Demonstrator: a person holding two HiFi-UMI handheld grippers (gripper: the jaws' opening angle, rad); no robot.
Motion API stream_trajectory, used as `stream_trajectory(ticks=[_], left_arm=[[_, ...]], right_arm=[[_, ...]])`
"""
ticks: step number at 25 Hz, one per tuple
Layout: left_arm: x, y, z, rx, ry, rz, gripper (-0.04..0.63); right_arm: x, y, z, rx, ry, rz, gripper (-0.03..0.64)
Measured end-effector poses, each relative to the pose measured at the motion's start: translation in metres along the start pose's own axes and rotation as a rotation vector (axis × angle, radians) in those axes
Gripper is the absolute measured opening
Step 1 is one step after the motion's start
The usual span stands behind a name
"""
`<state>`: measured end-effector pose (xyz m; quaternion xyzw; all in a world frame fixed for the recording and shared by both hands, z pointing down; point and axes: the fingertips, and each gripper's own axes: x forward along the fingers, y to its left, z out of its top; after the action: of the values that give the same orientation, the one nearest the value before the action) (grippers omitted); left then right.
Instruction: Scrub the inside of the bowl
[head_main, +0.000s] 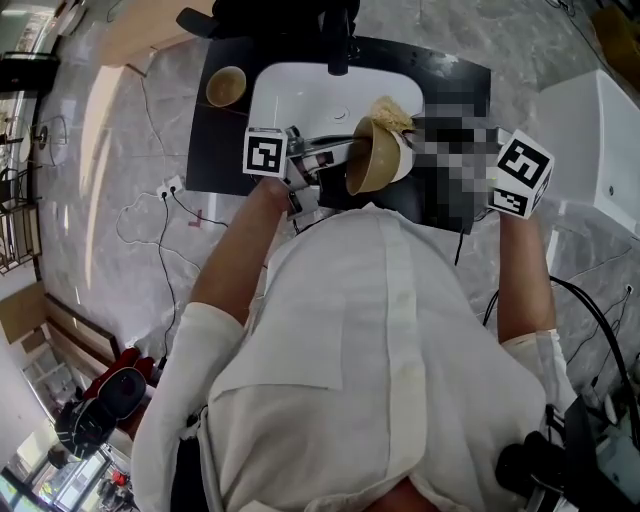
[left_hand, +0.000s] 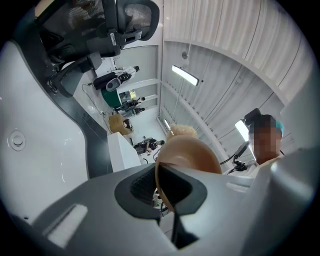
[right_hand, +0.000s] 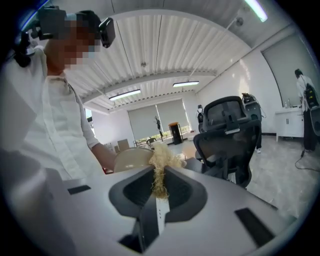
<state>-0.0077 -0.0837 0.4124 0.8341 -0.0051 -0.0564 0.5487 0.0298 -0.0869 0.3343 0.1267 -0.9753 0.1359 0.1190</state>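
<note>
The bowl (left_hand: 192, 155), tan and tipped on its side, fills the middle of the left gripper view. Its rim runs down between the jaws of the left gripper (left_hand: 167, 192), which are closed tight on the bowl's wall. A tuft of the pale, fibrous scrubber (left_hand: 182, 131) shows just beyond the bowl's far edge. The white sink (left_hand: 30, 150) lies off to the left of the bowl, edged by the dark surface (left_hand: 95, 150).

In the right gripper view, the right gripper (right_hand: 159, 187) has its jaws pressed together on the scrubber's strands, and the bushy end stands up past the jaw tips. The bowl's pale outer side sits just behind and to the left of it. A black office chair (right_hand: 230, 125) stands farther back on the right.

From the head view, the bowl hangs over the near right part of the sink with its mouth turned down and toward the person. The left gripper reaches in to it from the sink's near left side. The scrubber touches the bowl's upper rim, above the sink's right edge. The right gripper comes in from the sink's right, but only its marker cube (head_main: 522, 172) is clear. A second bowl (head_main: 226, 86) stands upright on the surface just left of the sink. A dark faucet (head_main: 338, 40) rises at the sink's far edge.
</note>
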Motion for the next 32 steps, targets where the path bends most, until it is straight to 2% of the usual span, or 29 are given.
stream_trajectory(ticks=[3,6,9,13,18,22,27,32], left_arm=[[-0.004,0.001,0.004,-0.036,-0.011,-0.021,0.012],[-0.008,0.002,0.009,-0.034,-0.011,-0.035,0.012],[-0.009,-0.002,0.010,-0.065,-0.006,-0.054,0.012],[-0.018,0.001,0.017,-0.106,-0.029,-0.056,0.012],[-0.028,-0.002,0.028,-0.163,-0.076,-0.096,0.012],[-0.031,-0.007,0.033,-0.187,-0.089,-0.145,0.011],[-0.031,-0.017,0.029,-0.196,-0.062,-0.177,0.011],[-0.022,-0.028,0.020,-0.170,-0.012,-0.217,0.012]], right_arm=[[-0.001,0.011,0.013,0.013,-0.068,0.025,0.049],[0.000,0.021,0.021,0.007,-0.105,0.044,0.049],[0.002,0.033,0.025,0.010,-0.131,0.063,0.049],[0.012,0.056,0.024,0.011,-0.146,0.140,0.049],[0.035,0.082,0.011,0.008,-0.121,0.221,0.049],[0.054,0.090,-0.011,0.002,-0.054,0.240,0.049],[0.068,0.089,-0.040,-0.015,0.050,0.214,0.049],[0.063,0.068,-0.060,-0.007,0.116,0.156,0.049]])
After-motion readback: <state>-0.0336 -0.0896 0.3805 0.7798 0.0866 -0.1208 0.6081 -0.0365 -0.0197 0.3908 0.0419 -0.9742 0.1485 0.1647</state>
